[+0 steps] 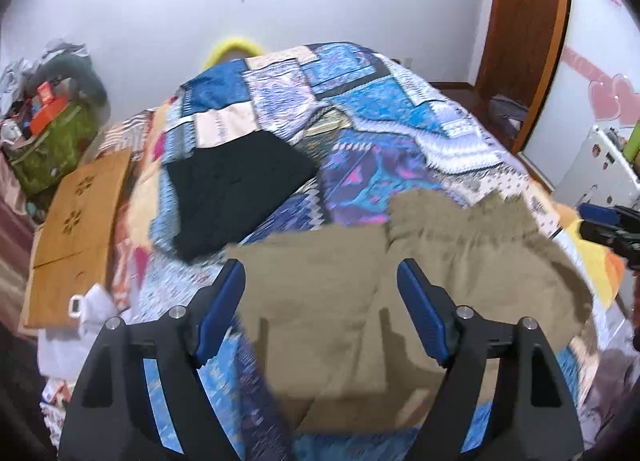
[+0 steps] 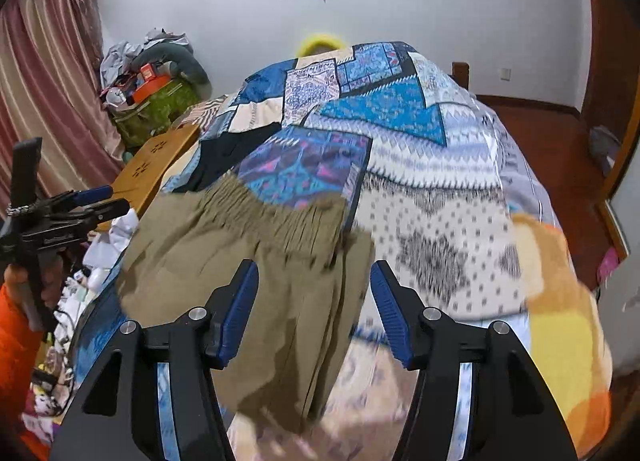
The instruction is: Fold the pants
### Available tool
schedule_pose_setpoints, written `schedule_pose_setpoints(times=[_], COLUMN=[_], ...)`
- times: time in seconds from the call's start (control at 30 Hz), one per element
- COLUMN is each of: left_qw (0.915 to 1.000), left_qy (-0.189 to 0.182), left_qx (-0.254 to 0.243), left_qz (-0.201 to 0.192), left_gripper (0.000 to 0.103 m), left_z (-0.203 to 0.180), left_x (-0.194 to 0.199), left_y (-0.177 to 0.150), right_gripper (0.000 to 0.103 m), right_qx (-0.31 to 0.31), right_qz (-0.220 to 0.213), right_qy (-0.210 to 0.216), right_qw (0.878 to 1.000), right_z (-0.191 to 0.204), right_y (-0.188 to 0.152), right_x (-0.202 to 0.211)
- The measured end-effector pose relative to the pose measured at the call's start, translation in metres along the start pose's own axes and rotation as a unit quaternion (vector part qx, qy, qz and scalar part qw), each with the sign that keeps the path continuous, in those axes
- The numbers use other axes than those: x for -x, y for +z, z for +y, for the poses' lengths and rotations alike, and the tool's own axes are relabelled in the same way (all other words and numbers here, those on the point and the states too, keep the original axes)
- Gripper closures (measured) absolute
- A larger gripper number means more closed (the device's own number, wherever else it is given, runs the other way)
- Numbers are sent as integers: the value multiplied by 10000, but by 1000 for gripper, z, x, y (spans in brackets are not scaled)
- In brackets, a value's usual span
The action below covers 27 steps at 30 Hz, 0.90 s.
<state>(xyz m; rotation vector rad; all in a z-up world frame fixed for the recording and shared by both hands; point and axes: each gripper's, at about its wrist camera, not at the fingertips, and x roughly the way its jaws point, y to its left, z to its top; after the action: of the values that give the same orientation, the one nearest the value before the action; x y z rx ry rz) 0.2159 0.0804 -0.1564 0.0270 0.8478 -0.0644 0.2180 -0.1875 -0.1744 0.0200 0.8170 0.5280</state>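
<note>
Khaki pants (image 1: 460, 245) lie bunched and partly folded on the near part of a patchwork quilt (image 1: 360, 109). In the right wrist view the pants' (image 2: 208, 245) gathered waistband faces away from me. My left gripper (image 1: 320, 267) hovers over the pants' left part, its blue pads wide apart and not pressing the cloth. My right gripper (image 2: 314, 267) stands open over the pants' right edge, the cloth below the gap. Each gripper also shows in the other's view: the right gripper (image 1: 612, 225) at the far right, the left gripper (image 2: 80, 205) at the left, held by a hand in an orange sleeve (image 2: 16, 341).
A folded black garment (image 1: 236, 189) lies on the quilt beyond the pants. A wooden board (image 1: 76, 221) and a cluttered green bag (image 1: 52, 149) stand left of the bed. A yellow-orange soft thing (image 2: 560, 301) rests at the bed's right edge. White clutter (image 1: 92, 305) sits at the near left.
</note>
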Motion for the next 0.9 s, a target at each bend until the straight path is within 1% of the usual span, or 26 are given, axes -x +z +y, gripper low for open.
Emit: schedule_pose_setpoints(times=[0.07, 0.13, 0.23, 0.3, 0.33, 0.37, 0.4, 0.43, 0.5, 0.53, 0.6, 0.7, 0.8, 0.87, 0.9], left_qw=[9999, 9995, 9978, 9971, 9970, 9966, 9963, 9962, 9962, 9963, 9963, 9958, 9954, 9971, 9979], left_qy=[-120, -201, -387, -388, -364, -383, -431, -454, -455, -437, -436, -570, -679, -527, -451], left_qx=[-3, -45, -170, -272, -306, -349, -359, -359, -334, -302, -246, -132, 114, 188, 228], left_qz=[66, 219, 510, 590, 606, 644, 653, 650, 668, 672, 694, 704, 664, 506, 409], left_gripper=[25, 25, 25, 26, 32, 35, 42, 50, 57, 57, 57, 57, 55, 55, 53], left_z=[-6, -16, -30, -38, -41, -44, -45, -44, -44, -42, -41, -36, -26, -17, -10], left_x=[-12, -31, -56, -70, -73, -78, -81, -82, -85, -86, -88, -86, -72, -59, -51], left_y=[9, 16, 20, 19, 18, 16, 14, 13, 9, 8, 5, 5, 8, 9, 10], right_gripper=[49, 49, 49, 49, 54, 57, 64, 68, 72, 75, 75, 75, 75, 75, 71], right_qx=[56, 90, 202, 316, 374, 429, 491, 519, 539, 522, 392, 300, 223, 255, 309], right_qz=[6, 93, 299, 468, 536, 589, 631, 634, 572, 588, 649, 699, 745, 698, 645], right_qy=[-6, 44, 95, 74, 55, 45, 58, 85, 37, 49, 96, 145, 185, 127, 74], right_qw=[10000, 9999, 9993, 9984, 9978, 9973, 9968, 9966, 9969, 9969, 9971, 9970, 9968, 9972, 9974], right_z=[-2, -4, -4, -3, -2, -2, -2, -3, -4, -5, -8, -10, -10, -8, -6], right_y=[9, 14, 17, 16, 15, 14, 14, 13, 12, 12, 11, 12, 16, 17, 18], right_x=[-11, -23, -43, -56, -62, -66, -70, -73, -75, -76, -80, -80, -73, -63, -58])
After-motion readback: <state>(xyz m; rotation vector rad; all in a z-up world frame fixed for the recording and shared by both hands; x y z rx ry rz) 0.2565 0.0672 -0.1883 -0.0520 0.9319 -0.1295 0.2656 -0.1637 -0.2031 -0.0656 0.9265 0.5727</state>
